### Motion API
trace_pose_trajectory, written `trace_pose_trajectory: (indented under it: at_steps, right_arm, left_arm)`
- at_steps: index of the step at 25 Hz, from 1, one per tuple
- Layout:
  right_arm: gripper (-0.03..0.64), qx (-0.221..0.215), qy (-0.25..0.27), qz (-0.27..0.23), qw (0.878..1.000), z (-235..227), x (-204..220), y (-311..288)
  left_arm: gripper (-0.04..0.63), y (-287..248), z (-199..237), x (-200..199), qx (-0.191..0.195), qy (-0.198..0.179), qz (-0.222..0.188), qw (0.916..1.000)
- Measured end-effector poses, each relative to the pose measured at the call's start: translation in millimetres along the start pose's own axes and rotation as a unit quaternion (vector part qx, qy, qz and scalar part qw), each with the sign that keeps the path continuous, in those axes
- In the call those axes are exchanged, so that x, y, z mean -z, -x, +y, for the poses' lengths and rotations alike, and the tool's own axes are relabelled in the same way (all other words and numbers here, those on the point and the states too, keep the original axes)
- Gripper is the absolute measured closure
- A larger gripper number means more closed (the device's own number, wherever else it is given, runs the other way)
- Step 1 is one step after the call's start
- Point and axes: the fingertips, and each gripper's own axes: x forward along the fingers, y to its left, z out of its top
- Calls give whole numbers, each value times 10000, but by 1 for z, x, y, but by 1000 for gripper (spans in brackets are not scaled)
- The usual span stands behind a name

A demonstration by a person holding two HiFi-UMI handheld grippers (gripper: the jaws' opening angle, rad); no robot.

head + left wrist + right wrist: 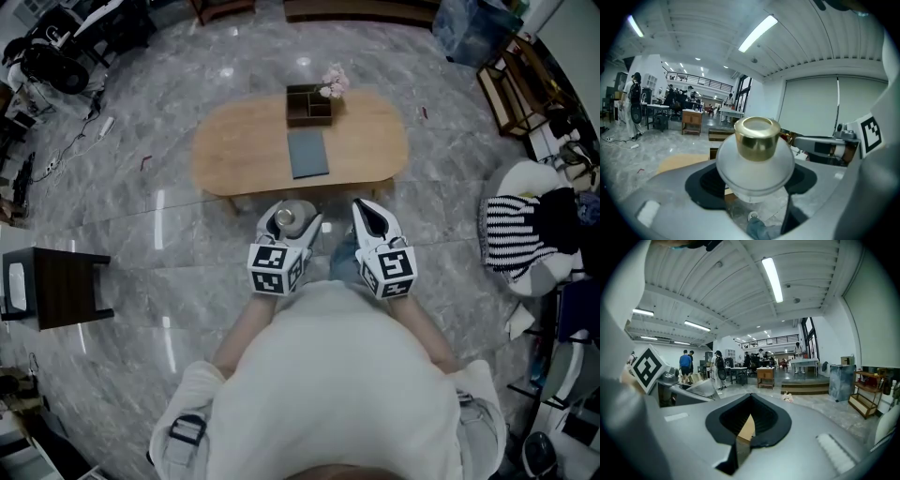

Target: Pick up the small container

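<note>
In our left tongs (285, 227) we are gripping the gold-capped small container (757, 161) — our right tongs (744, 426) are hanging closed.

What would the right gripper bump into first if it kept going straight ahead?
Most likely the oval light-wood table, whose near edge lies ahead of the right gripper; tan wood shows past its closed fingers. Its height above the table is unclear, so it might pass over.
</note>
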Motion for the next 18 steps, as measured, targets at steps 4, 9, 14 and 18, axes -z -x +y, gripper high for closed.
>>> trace_pose_trajectory:
  at_steps: [4, 9, 14, 18]
  right_arm:
    - [620, -38, -4, 15, 10000, 1, 0, -1]
    - [620, -68, 9, 39, 10000, 2, 2, -3]
    - [620, -71, 24, 14, 10000, 2, 0, -7]
    - [620, -44, 33, 13, 10000, -1, -1, -9]
  left_arm:
    - [255, 0, 4, -1, -66, 39, 17, 10000]
    - [255, 0, 6, 2, -88, 56, 25, 9999]
    - [255, -2, 10, 1, -113, 60, 32, 9999]
    - [253, -4, 12, 0, -118, 80, 29, 9999]
